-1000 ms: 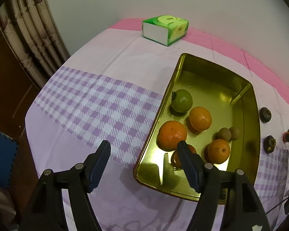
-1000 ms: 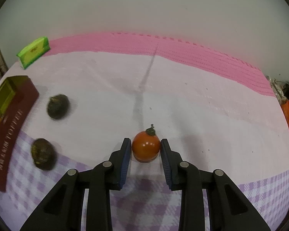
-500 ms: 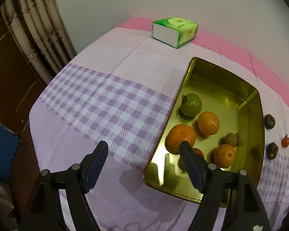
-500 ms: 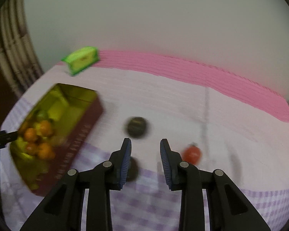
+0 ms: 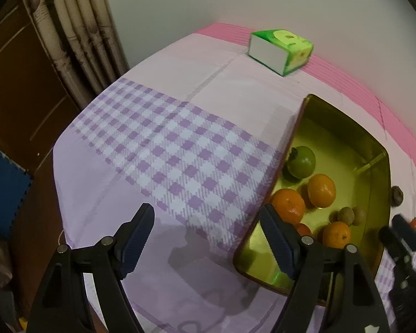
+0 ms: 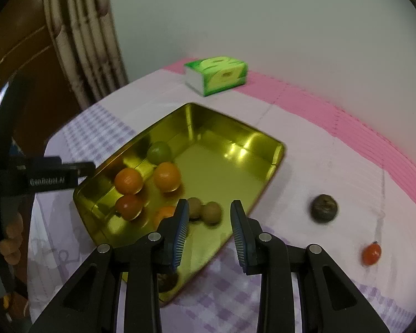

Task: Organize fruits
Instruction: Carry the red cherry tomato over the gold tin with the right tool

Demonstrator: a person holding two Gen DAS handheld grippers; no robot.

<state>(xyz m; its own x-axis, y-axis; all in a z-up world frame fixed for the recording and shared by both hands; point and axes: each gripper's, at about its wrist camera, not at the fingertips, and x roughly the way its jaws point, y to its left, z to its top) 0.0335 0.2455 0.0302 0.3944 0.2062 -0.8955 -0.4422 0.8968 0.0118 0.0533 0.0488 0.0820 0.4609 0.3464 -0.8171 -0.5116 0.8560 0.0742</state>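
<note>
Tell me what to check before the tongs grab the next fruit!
1. Right tongs free to grab: ok. They are drawn in close with nothing between them, above the near edge of the tray.
2. Left tongs out of the way: ok. Their jaws are opening with nothing between them, over the checked cloth beside the tray.
3. Room in the tray: ok. Its far half is bare.
4. All fruit inside the tray: not ok. A dark fruit and a small red fruit lie on the cloth outside it.
5. Any fruit hidden under the right tongs: cannot tell. There is a dark shape there.
</note>
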